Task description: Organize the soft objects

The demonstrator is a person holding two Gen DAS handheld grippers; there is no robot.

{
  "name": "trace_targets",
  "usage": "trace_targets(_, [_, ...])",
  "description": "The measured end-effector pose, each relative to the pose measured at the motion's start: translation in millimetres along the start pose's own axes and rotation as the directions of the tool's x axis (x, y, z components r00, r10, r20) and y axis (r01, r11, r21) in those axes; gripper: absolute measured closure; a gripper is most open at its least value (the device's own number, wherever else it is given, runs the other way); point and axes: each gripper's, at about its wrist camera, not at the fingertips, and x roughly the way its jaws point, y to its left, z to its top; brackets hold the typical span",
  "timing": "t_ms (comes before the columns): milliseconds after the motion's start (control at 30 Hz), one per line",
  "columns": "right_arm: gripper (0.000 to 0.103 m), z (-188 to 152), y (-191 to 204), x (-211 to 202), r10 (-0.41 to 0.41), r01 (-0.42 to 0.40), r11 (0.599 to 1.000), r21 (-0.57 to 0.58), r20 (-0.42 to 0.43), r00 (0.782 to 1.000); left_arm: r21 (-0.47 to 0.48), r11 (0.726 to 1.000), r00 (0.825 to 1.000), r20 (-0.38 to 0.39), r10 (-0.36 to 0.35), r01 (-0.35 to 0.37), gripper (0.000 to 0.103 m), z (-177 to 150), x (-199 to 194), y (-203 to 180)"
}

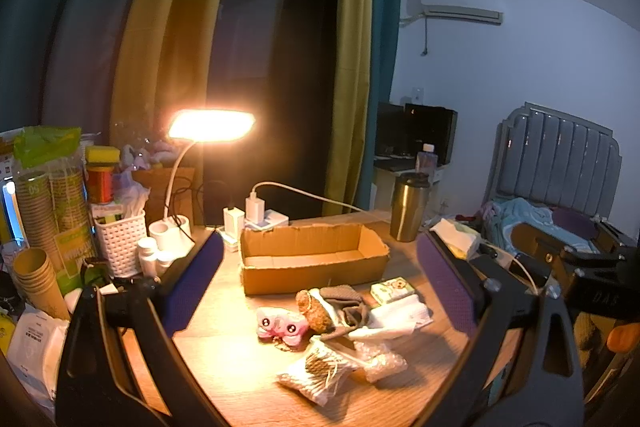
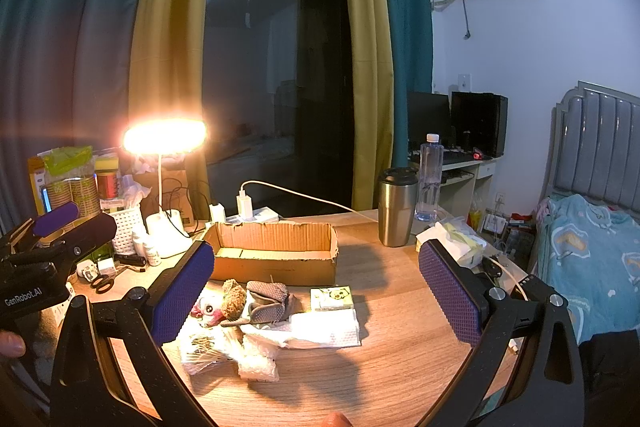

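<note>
A heap of soft things lies on the wooden table (image 1: 248,371) in front of an open cardboard box (image 1: 314,259): a pink plush toy (image 1: 282,327), a brown fuzzy toy (image 1: 314,311), grey knitted fabric (image 1: 346,303), white folded cloth (image 1: 398,317), a bag of cotton swabs (image 1: 320,371) and bubble wrap (image 1: 380,359). My left gripper (image 1: 320,291) hovers open above the heap, holding nothing. In the right wrist view the same heap shows, with the brown toy (image 2: 234,297) and grey fabric (image 2: 270,301) before the box (image 2: 276,259). My right gripper (image 2: 316,291) is open and empty.
A lit desk lamp (image 1: 210,125) stands at the back left beside a white basket (image 1: 122,241), paper cups (image 1: 34,275) and a power strip (image 1: 262,219). A steel tumbler (image 2: 396,207), water bottle (image 2: 428,179) and tissue pack (image 2: 456,239) stand right. A bed (image 2: 592,251) lies beyond the table edge.
</note>
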Motion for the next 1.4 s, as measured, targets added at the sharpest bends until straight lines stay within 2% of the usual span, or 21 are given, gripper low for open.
trace_targets(300, [0.000,-2,2,1,0.001,-0.002,1.000,-0.006,-0.008,1.000,0.006,1.000,1.000,-0.023,-0.005,0.005,0.005,-5,12,0])
trace_targets(433, [0.000,-6,-1,10,0.000,-0.001,1.000,-0.008,-0.019,1.000,0.009,1.000,0.997,-0.079,0.017,-0.016,0.005,-15,31,6])
trace_targets(567, [0.000,-16,-9,28,-0.013,0.013,1.000,-0.005,-0.060,0.998,0.004,0.999,0.985,-0.167,0.044,-0.044,0.005,-35,53,16])
trace_targets(800, [0.000,-43,-25,62,-0.030,0.033,0.999,0.016,-0.166,0.986,0.015,0.999,0.949,-0.313,0.050,-0.048,0.005,-79,88,23])
trace_targets(1100, [0.000,-78,-30,101,-0.006,0.018,0.999,0.038,-0.302,0.953,-0.004,1.000,0.893,-0.449,0.014,-0.017,0.005,-114,121,20])
trace_targets(1267, [0.000,-84,-27,118,0.039,-0.021,0.998,0.059,-0.338,0.940,0.013,1.000,0.863,-0.505,0.018,-0.013,0.005,-124,137,18])
trace_targets(1400, [0.000,-84,-17,131,0.117,-0.096,0.992,0.076,-0.358,0.926,0.047,0.999,0.831,-0.556,0.026,0.000,0.005,-134,147,14])
